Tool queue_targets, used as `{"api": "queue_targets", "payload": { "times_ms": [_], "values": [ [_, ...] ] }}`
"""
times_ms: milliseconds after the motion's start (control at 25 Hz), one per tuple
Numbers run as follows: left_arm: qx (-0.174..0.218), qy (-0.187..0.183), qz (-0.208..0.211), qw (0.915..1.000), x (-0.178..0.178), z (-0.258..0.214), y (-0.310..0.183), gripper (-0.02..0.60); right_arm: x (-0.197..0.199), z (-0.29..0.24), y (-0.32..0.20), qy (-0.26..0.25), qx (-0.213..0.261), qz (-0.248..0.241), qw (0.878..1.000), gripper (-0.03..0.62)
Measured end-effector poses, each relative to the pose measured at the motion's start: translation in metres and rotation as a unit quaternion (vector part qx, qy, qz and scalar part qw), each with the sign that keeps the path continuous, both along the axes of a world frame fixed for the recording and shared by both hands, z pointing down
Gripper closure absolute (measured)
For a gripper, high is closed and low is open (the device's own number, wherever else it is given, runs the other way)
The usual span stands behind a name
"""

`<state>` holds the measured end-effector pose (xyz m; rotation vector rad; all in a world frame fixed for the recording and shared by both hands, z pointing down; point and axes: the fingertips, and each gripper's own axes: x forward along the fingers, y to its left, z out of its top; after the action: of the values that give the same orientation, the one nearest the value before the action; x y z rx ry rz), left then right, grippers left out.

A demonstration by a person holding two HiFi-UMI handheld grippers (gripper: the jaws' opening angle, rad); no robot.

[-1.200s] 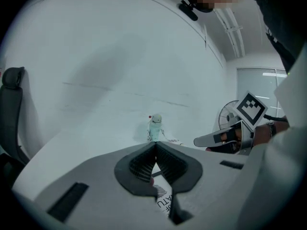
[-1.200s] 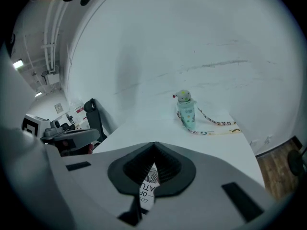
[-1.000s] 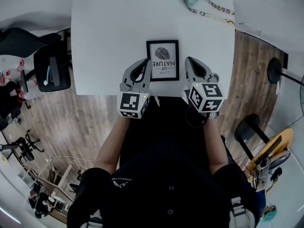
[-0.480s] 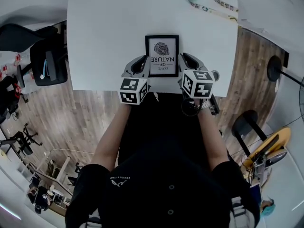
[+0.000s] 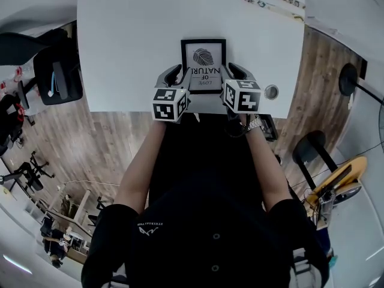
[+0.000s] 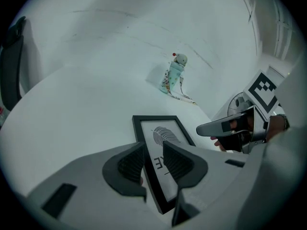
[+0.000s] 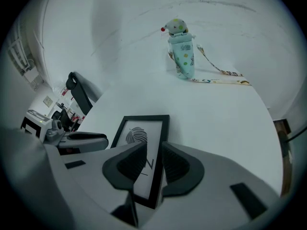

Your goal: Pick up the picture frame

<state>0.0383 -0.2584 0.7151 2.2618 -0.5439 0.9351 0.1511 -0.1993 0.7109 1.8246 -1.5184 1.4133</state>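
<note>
- A small white print on the person's dark shirt [image 5: 150, 225] is too small to read.
- The marker cubes on both tools carry black-and-white square codes only, with no lettering.
- Left tongs [image 6: 153, 162]: the jaws straddle the left rail of the picture frame [image 6: 165, 134] and are drawn in onto it, with no clear gap showing.
- Right tongs [image 7: 154, 164]: the jaws are likewise clenched on the frame's right rail.
- Location: the frame sits between the two tools near the front edge of the white counter [image 5: 120, 41].
- Progress: approach and grasp appear complete on both sides. The lift itself appears to remain. The frame looks low on or against the counter, and no view confirms clearance beneath it.
- Writing on the frame: a fingerprint motif sits above text that is inverted to the wearer. It reads "NATUR…" (cut off at the right tongs), then "OF", then a smaller line that appears to be "LOVE".
- Far corner: a pale green soft toy [image 7: 182, 51] lies with a printed ribbon [image 7: 218, 78]. The ribbon's pattern is illegible.
</note>
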Motion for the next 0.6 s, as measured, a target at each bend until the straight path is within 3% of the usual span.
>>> {"api": "queue_targets", "payload": {
  "times_ms": [160,600],
  "values": [
    [-0.033,-0.020,-0.018,0.9991,-0.005,0.015,0.001,0.463,-0.002,0.013,0.005,-0.006,-0.042,-0.006,0.999,0.487],
    [-0.053,-0.081,-0.022,0.9950,-0.007,0.040,-0.006,0.463,-0.003,0.039,0.005,-0.023,-0.080,-0.003,0.996,0.473]
  ]
}}
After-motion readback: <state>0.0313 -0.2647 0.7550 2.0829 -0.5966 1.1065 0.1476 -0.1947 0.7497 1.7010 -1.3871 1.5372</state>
